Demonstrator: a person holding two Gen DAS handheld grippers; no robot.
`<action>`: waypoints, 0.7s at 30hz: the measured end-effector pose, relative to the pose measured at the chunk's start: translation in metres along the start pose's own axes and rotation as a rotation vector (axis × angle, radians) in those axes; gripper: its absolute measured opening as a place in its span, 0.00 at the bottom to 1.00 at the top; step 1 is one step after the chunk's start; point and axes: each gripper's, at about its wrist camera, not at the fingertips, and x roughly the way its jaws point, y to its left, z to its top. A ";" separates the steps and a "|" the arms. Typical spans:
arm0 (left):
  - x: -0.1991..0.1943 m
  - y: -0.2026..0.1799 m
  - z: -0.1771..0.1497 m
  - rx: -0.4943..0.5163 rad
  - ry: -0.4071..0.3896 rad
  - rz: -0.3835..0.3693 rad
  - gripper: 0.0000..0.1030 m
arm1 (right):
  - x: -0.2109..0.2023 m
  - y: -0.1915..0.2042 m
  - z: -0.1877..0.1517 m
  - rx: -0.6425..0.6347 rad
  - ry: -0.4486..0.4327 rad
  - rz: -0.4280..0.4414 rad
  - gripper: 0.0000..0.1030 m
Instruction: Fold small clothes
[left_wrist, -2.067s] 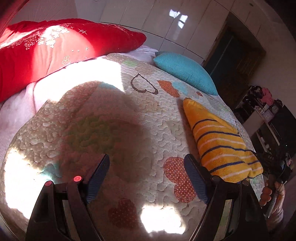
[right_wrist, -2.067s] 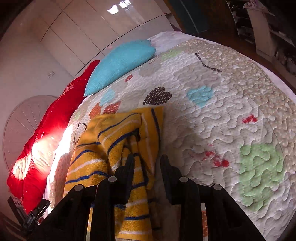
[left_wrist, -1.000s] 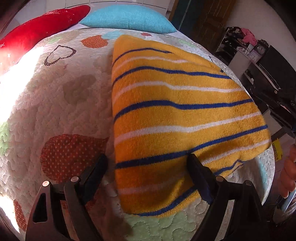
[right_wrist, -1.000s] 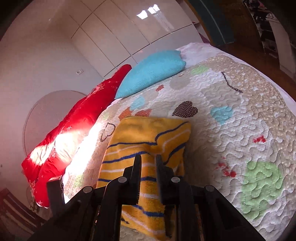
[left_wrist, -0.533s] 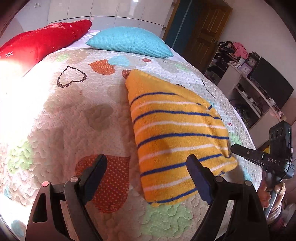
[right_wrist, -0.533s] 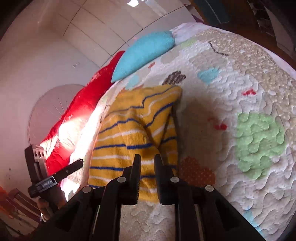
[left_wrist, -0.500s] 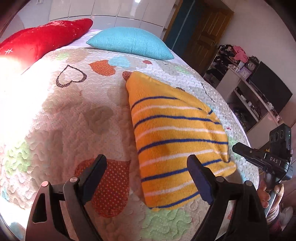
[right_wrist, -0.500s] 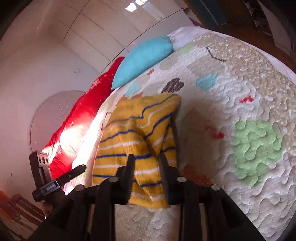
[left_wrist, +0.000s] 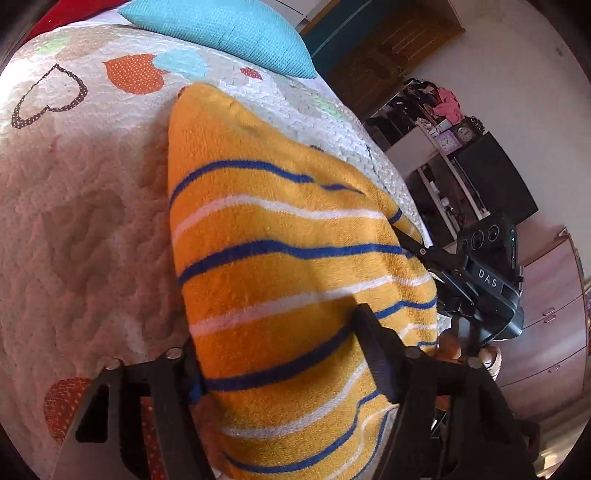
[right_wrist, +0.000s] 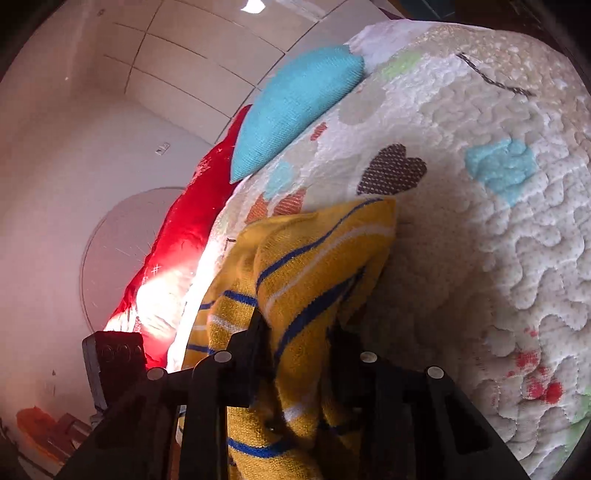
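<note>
Left wrist view: left gripper (left_wrist: 280, 354) has its fingers spread wide around the near end of the yellow striped garment (left_wrist: 280, 258), which lies on the quilted bed (left_wrist: 81, 206) below the blue pillow (left_wrist: 221, 29). Right wrist view: right gripper (right_wrist: 295, 332) has its fingers narrowed onto a bunched fold of the garment (right_wrist: 303, 266), lifted off the bed (right_wrist: 480, 258) below the pillow (right_wrist: 295, 107).

A fuzzy yellow cloth (left_wrist: 280, 280) with blue and white stripes lies folded on the bed quilt (left_wrist: 81, 192). Its narrow end points to 11 o'clock; its near end is bunched up.
</note>
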 end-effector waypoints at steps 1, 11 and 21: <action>-0.008 0.000 0.006 -0.003 -0.011 -0.012 0.52 | -0.004 0.008 0.004 -0.016 -0.013 0.018 0.31; -0.010 0.021 0.013 -0.004 -0.059 0.336 0.73 | 0.012 0.007 -0.007 -0.088 -0.026 -0.244 0.43; -0.079 -0.004 -0.058 0.058 -0.275 0.414 0.79 | -0.004 0.098 -0.023 -0.307 -0.046 -0.138 0.39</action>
